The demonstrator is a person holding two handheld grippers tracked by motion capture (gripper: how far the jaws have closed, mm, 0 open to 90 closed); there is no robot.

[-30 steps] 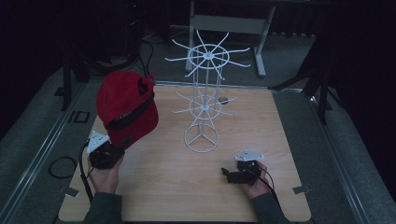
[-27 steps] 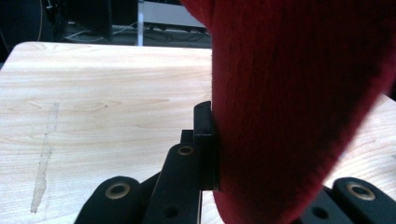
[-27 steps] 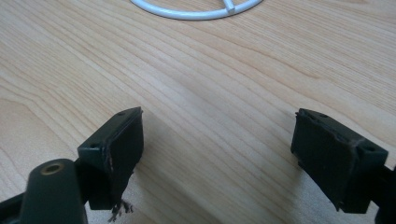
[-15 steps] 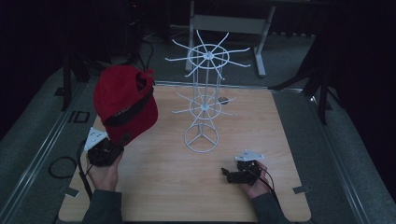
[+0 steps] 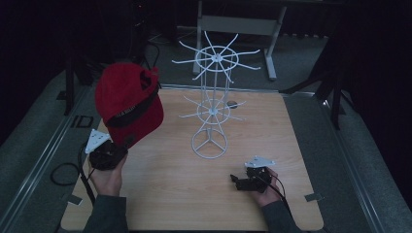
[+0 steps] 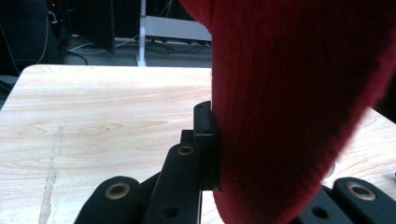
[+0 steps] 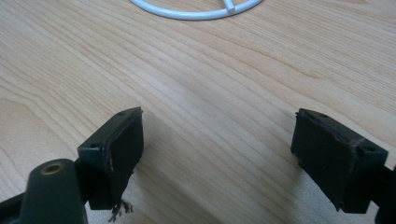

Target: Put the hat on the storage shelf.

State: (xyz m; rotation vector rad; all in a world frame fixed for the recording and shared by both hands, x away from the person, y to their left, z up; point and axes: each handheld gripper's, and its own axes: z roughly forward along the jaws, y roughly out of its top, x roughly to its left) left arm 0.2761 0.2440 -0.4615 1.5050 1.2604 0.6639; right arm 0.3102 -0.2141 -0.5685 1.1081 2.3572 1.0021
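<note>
A red knit hat [image 5: 127, 102] with a dark band is held up above the table's left side. My left gripper [image 5: 116, 145] is shut on the hat's lower edge; in the left gripper view the red fabric [image 6: 299, 102] is pinched against the left jaw and covers the right one. A white wire rack [image 5: 214, 97] with two tiers of spokes stands mid-table on a ring base [image 7: 196, 9]. My right gripper [image 5: 236, 183] rests low near the front right, open, jaws wide apart over bare wood [image 7: 217, 144].
The wooden table [image 5: 170, 194] has grey padded borders. A grey stand's legs [image 5: 238, 24] rise behind the table's far edge. A black cable [image 5: 63, 172] loops off the left edge.
The left gripper has lifted the hat a little higher and slightly leftward. The right gripper has stayed put.
</note>
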